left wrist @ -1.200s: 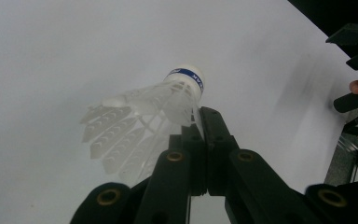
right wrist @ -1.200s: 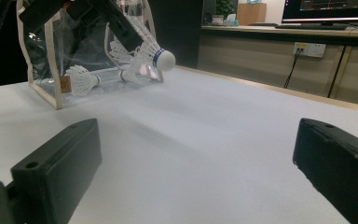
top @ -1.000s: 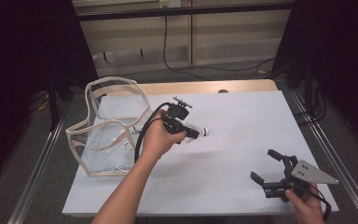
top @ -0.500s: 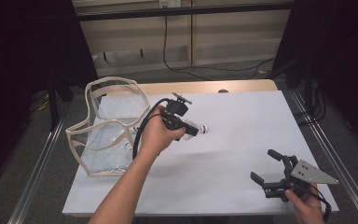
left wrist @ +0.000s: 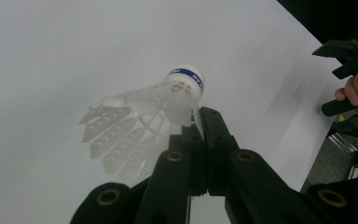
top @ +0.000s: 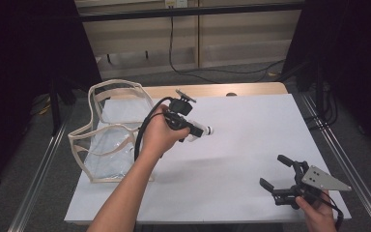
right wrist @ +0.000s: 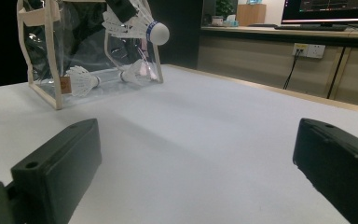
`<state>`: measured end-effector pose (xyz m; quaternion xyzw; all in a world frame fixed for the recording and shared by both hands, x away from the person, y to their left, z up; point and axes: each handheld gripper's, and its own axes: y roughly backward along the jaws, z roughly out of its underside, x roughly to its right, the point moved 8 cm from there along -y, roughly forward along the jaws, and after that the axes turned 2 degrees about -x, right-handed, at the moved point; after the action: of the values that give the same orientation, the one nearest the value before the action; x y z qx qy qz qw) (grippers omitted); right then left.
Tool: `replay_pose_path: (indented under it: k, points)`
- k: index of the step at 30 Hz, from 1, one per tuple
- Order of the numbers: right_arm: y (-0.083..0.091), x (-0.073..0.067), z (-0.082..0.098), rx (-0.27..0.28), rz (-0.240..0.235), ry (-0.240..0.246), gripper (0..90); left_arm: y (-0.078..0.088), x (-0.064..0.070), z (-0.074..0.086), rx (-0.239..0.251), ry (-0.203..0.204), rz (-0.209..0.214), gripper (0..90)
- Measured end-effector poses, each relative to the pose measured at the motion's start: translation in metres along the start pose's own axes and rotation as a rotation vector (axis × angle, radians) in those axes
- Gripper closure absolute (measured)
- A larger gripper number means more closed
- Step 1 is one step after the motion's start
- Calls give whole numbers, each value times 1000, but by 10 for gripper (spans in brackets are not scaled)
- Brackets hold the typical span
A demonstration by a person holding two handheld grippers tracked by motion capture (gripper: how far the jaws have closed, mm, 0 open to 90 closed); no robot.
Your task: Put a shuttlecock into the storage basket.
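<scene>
The white worktop (top: 251, 145) under me sits on a wooden table edge (top: 212, 90) inside a metal rail frame (top: 340, 159). Beyond it runs a beige panelled wall (top: 232, 34) with a black cable (top: 174, 48) trailing down to the grey floor (top: 140, 77). Black curtains (top: 24, 53) hang on both sides. Farther off I see a wall socket (right wrist: 307, 49) and a lit monitor (right wrist: 328, 10).

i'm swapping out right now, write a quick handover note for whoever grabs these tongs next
Left tongs: shut on a white shuttlecock, gripped at its skirt, held above the table beside the clear bag.
Right tongs: open, holding nothing, low at the near right corner.
Done: two shuttlecocks already lie inside the bag.
Left, probably: carry the held one over the bag's opening and release it.
</scene>
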<state>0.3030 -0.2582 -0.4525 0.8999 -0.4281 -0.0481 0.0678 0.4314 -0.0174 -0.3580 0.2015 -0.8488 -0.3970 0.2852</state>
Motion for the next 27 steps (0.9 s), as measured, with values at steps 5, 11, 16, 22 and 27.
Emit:
replay_pose_path:
  k: [5,11,16,22,27]
  points:
    - [0,0,0,0,-1,1,7,10,1,-3,-3,2,-4,895]
    - [0,0,0,-1,0,-2,7,20,3,-6,-13,17,1,895]
    - [0,0,0,-1,0,-1,7,29,3,-8,-10,23,-6,895]
    - [0,-1,0,-1,-1,-2,7,36,3,-10,-20,26,-12,895]
    - [0,-1,0,0,-1,-2,7,40,5,-12,-30,29,-3,894]
